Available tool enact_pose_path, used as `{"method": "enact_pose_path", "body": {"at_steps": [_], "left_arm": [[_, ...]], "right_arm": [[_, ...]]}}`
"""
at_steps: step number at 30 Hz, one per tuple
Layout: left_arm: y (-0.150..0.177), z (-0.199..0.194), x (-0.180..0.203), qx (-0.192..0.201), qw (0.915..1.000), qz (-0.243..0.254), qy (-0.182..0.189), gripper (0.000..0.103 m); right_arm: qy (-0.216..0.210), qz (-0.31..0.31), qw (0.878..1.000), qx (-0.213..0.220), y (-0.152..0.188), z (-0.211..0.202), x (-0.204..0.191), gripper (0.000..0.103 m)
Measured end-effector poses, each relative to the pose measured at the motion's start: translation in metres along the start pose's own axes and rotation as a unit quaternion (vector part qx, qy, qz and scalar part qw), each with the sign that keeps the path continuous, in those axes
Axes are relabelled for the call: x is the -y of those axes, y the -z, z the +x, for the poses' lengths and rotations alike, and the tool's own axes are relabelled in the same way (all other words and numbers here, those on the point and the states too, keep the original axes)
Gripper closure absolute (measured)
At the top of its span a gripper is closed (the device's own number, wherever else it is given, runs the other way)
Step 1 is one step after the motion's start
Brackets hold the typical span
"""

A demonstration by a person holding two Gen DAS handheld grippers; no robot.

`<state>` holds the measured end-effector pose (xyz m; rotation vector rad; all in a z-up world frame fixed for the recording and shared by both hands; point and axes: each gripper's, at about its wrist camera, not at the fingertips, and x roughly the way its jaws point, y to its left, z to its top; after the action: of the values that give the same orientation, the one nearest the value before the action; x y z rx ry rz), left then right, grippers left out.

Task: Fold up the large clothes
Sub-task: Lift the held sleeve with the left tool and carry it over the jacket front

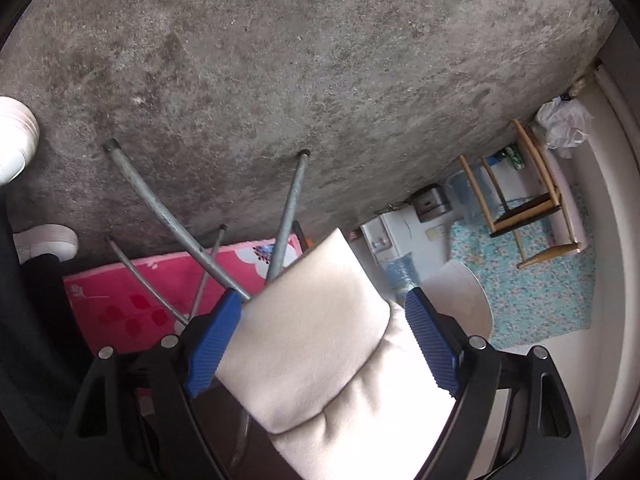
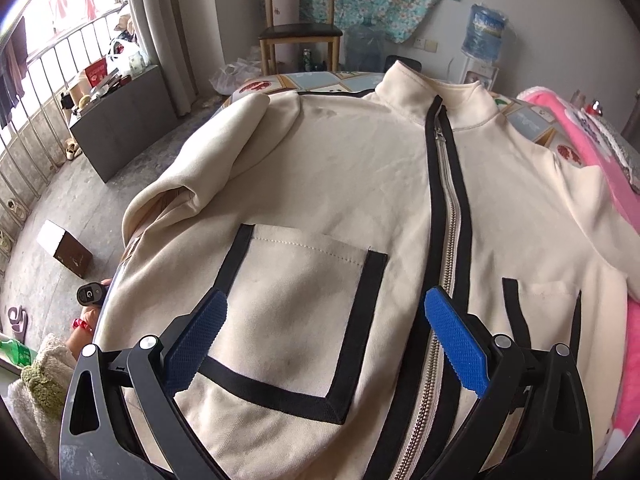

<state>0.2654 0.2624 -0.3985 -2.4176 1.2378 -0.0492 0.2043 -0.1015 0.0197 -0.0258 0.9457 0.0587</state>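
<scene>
We judged the cream jacket soft and limp; both grippers, left and right, gaped unclamped, the left straddling a hanging sleeve, best pinched at its cuff.

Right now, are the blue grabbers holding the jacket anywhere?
No. The left gripper stands open around the cream sleeve without pinching it. The right gripper hangs open over the jacket pocket.

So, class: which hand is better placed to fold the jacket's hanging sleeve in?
Left, probably. The sleeve already lies between its open jaws; the right gripper hangs open above the jacket's pocket.
</scene>
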Motion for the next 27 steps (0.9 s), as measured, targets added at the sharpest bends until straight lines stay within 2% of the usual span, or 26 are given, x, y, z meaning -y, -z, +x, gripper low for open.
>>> {"method": "enact_pose_path", "body": {"at_steps": [7,13,17,22,27], "left_arm": [[0.022,-0.018,0.001,-0.016,0.9988,0.045,0.011,0.019],[0.033,-0.023,-0.005,-0.032,0.9975,0.061,0.017,0.017],[0.029,-0.02,-0.013,-0.036,0.9978,0.056,-0.004,0.014],[0.017,-0.011,-0.024,-0.037,0.9991,0.022,0.003,0.012],[0.005,0.004,-0.016,-0.035,0.9993,0.011,-0.006,0.012]], "right_arm": [[0.012,-0.018,1.0,-0.006,-0.001,0.004,-0.009,0.007],[0.028,-0.042,0.999,-0.013,0.0,0.005,-0.022,0.007],[0.037,-0.054,0.998,-0.017,0.0,0.006,-0.03,0.007],[0.043,-0.062,0.997,-0.02,0.002,0.007,-0.037,0.007],[0.045,-0.057,0.997,-0.013,0.001,0.005,-0.038,0.007]]}}
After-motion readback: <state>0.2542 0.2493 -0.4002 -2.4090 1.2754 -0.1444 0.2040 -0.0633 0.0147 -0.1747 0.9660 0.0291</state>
